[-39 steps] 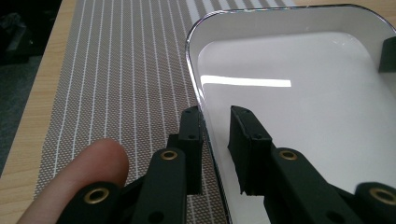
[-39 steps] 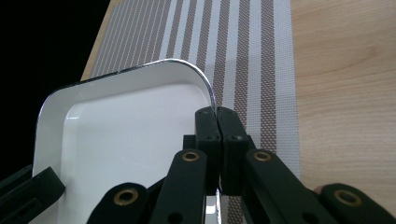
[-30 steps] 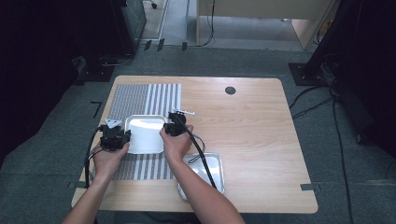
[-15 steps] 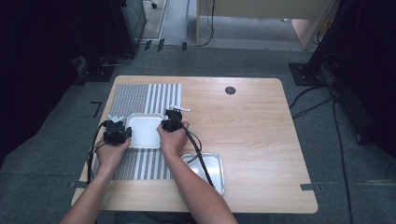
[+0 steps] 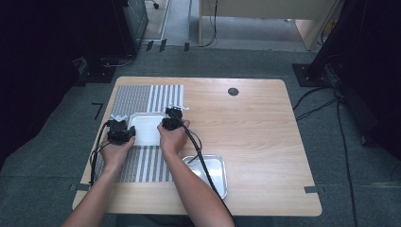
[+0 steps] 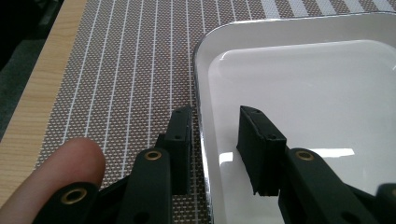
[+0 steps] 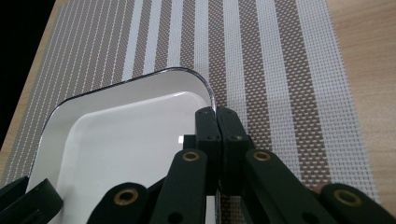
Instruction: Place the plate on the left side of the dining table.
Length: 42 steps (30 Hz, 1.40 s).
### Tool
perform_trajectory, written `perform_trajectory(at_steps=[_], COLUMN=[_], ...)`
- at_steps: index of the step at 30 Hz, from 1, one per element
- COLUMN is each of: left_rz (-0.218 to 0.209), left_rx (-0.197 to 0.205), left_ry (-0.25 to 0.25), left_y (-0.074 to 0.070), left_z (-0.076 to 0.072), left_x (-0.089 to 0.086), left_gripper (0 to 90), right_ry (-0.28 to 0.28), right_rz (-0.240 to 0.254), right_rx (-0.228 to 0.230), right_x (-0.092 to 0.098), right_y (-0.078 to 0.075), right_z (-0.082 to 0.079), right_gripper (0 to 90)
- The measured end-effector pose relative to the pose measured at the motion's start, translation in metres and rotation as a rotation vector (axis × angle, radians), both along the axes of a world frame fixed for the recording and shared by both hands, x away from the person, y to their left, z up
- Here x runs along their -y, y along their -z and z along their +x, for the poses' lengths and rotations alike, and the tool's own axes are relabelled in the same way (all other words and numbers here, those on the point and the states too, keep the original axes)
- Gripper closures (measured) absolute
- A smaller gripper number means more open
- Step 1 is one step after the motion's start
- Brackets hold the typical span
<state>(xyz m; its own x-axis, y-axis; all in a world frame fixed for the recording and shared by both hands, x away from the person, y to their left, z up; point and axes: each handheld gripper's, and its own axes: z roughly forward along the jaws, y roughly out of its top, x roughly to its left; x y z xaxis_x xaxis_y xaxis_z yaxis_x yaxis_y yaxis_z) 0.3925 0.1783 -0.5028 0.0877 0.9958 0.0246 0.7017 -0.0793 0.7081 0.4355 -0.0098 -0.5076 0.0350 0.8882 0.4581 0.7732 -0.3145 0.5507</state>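
tray (image 5: 146,128) now down on mat | left hand-held gripper (image 6: 215,140) opening, straddling rim (unclamped) | right hand-held gripper (image 7: 217,122) pinching rim

I'm looking into a lab or test room, not a home: a lone wooden table (image 5: 265,142) stands on grey carpet (image 5: 359,189), with tape marks (image 5: 97,108) on the floor, loose cables (image 5: 312,101) trailing to dark equipment stands (image 5: 326,56), and a desk base (image 5: 255,19) behind.
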Motion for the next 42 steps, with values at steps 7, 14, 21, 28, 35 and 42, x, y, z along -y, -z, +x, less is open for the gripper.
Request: perform_trajectory(at_steps=[7, 14, 21, 28, 35, 42], left_rz=[0.004, -0.014, -0.015, -0.046, -0.071, -0.082], left_rx=[0.001, 0.016, 0.027, 0.048, 0.068, 0.086], left_ry=[0.01, 0.004, 0.028, 0.065, 0.122, 0.151], left_y=[-0.003, -0.013, -0.02, -0.028, -0.035, -0.039], left_z=[-0.003, -0.009, -0.019, -0.033, -0.051, -0.069], left_x=[-0.001, -0.002, -0.002, -0.003, -0.002, -0.007], left_gripper=[61.1, 48.8, 42.4, 35.6, 29.3, 25.4], right_ry=[-0.026, -0.057, -0.098, -0.151, -0.149, -0.142], right_rz=[-0.01, -0.036, -0.113, -0.135, -0.134, -0.162], right_rx=[0.04, 0.116, 0.199, 0.212, 0.259, 0.264], right_x=[0.002, 0.013, 0.026, 0.037, 0.06, 0.086], right_y=[-0.003, -0.014, -0.03, -0.043, -0.056, -0.063], right_z=[-0.002, -0.006, -0.014, -0.024, -0.037, -0.049], right_gripper=[77.7, 56.0, 51.5, 39.9, 27.9, 27.9])
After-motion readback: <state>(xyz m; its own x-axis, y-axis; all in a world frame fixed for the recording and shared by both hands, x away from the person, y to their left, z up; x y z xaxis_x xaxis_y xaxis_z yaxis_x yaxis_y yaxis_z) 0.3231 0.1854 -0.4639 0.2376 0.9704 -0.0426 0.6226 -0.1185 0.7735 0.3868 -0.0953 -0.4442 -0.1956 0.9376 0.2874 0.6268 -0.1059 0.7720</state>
